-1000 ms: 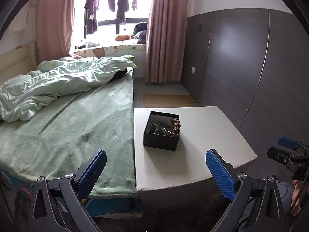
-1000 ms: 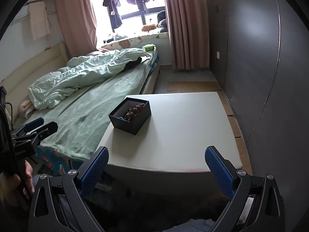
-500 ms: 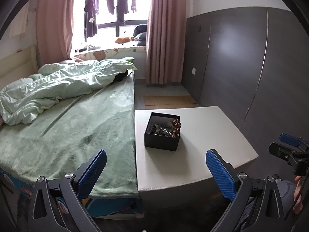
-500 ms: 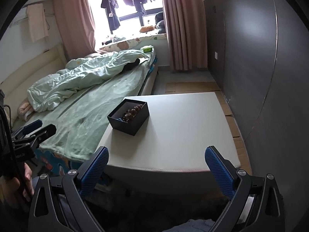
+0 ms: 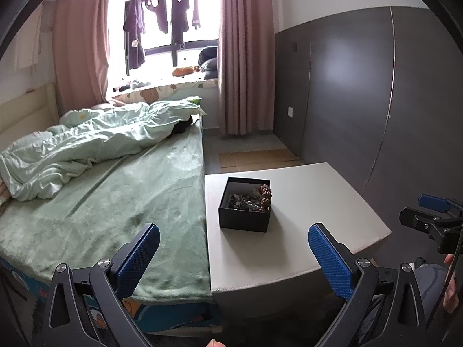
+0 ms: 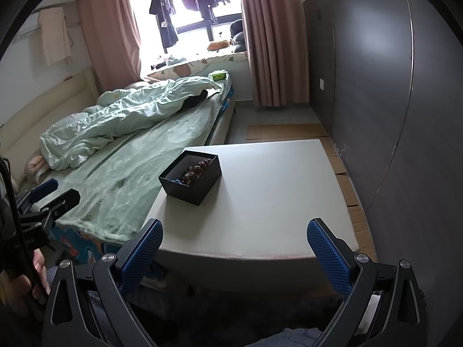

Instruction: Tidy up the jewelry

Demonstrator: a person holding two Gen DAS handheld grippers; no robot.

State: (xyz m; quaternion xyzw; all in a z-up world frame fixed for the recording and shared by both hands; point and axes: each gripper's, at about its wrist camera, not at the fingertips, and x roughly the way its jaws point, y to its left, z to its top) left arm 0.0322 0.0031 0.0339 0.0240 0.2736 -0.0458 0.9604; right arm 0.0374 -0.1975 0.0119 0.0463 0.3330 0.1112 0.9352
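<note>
Open, square black cardboard box (image 5: 244, 208), heaped with mixed beaded jewellery (image 5: 249, 199), stood on pale tabletop (image 6: 260, 202), near the edge beside the green-covered bed (image 5: 101, 202). Left claw (image 5: 234, 257) held short of the near tabletop edge, blue pads wide apart, empty; box almost straight ahead, slightly right of centre. Right claw (image 6: 235, 253) likewise spread and empty, further back; box ahead and well to its left. Left claw judged nearer. One string of brown beads (image 5: 265, 195) draped over the box's right wall. Scene fitted either sorted or unsorted contents.
</note>
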